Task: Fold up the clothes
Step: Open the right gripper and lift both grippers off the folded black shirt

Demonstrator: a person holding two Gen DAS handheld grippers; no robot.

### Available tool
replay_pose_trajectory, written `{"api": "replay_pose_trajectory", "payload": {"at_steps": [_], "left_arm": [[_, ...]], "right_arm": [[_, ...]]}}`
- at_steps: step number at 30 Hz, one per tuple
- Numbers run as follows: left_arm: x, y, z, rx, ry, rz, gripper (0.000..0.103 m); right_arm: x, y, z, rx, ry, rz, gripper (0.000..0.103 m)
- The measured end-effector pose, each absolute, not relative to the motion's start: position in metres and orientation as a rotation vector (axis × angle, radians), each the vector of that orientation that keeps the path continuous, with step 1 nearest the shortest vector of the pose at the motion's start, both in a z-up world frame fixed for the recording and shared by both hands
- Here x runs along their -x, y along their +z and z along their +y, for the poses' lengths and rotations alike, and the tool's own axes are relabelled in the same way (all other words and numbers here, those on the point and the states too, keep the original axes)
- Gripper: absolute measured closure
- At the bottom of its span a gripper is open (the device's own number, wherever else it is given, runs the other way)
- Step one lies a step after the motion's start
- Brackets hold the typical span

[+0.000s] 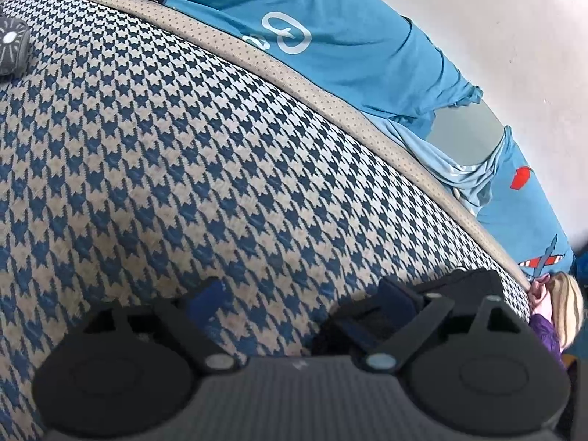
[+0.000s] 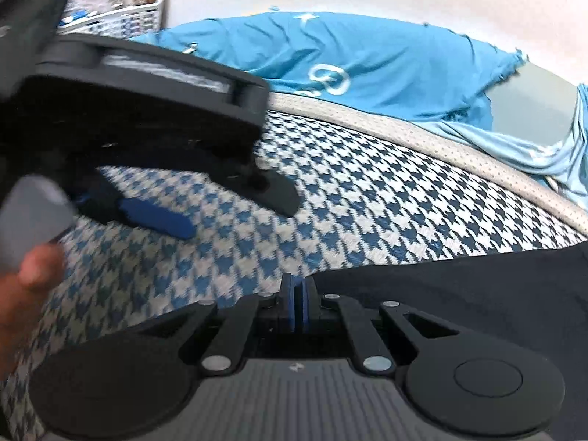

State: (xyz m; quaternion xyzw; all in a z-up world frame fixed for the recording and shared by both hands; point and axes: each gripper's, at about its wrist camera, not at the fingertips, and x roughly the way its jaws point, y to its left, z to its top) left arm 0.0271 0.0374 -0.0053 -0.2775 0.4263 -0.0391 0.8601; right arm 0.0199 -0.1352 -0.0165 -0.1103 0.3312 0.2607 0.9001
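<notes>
A dark navy garment (image 2: 459,275) lies on the houndstooth bedspread (image 2: 367,191), and its left corner runs into the tips of my right gripper (image 2: 297,303). That gripper's blue pads (image 2: 290,305) are pressed together on the corner. In the left wrist view the same garment (image 1: 466,290) lies bunched under and behind the right finger of my left gripper (image 1: 303,301), which stands open over the bedspread (image 1: 183,147). From the right wrist view, the left gripper (image 2: 220,209) hovers at upper left with its fingers spread, held by a hand (image 2: 25,275).
A blue printed sheet (image 1: 330,36) is heaped along the bed's far edge against a white wall. A grey plush item (image 1: 13,46) lies at far left. A doll with blond hair (image 1: 562,305) sits at the right edge. A white basket (image 2: 121,14) stands far left.
</notes>
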Motion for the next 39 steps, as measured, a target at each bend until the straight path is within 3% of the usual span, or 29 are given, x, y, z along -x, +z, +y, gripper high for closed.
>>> {"api": "replay_pose_trajectory", "payload": {"at_steps": [12, 28, 39], "left_arm": [[-0.024, 0.003, 0.027, 0.555, -0.124, 0.882, 0.008], [-0.017, -0.021, -0.006, 0.275, -0.121, 0.941, 0.008], [-0.021, -0.027, -0.016, 0.14, -0.064, 0.914, 0.0]], "right_arm": [[-0.025, 0.023, -0.18, 0.037, 0.438, 0.623, 0.099], [0.032, 0.016, -0.215, 0.207, 0.57, 0.721, 0.094], [0.053, 0.001, -0.187, 0.316, 0.725, 0.826, 0.09]]}}
